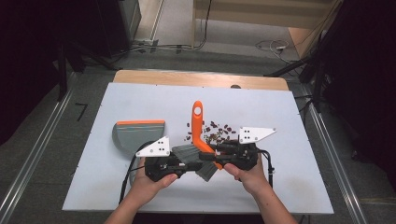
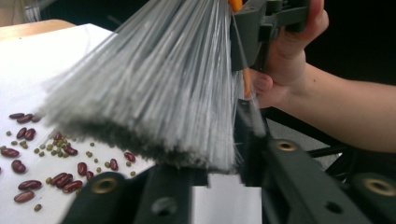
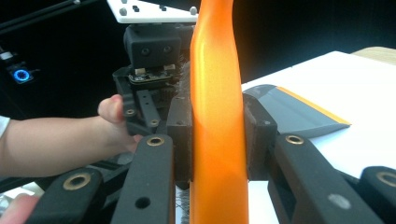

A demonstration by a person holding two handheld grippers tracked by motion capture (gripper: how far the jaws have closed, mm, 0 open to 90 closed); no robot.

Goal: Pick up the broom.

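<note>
A hand brush with an orange handle (image 1: pixel 198 121) and grey bristles (image 1: pixel 185 152) lies over the white board. My right gripper (image 1: pixel 212 151) is shut on the handle (image 3: pixel 217 116) near the brush head, one jaw on each side. My left gripper (image 1: pixel 198 163) points right into the bristles (image 2: pixel 154 79), its jaws drawn close on their lower edge (image 2: pixel 223 154). Red beans and small green ones (image 1: pixel 217 133) lie scattered just right of the handle and spread on the board beneath the bristles (image 2: pixel 60 154). The person's right hand (image 2: pixel 289 56) is behind the bristles.
A grey dustpan with an orange lip (image 1: pixel 138 133) lies flat to the left of the brush, its mouth facing away from me (image 3: pixel 289 112). The white board (image 1: pixel 140 98) covers a wooden table. Cables lie on the floor beyond the table.
</note>
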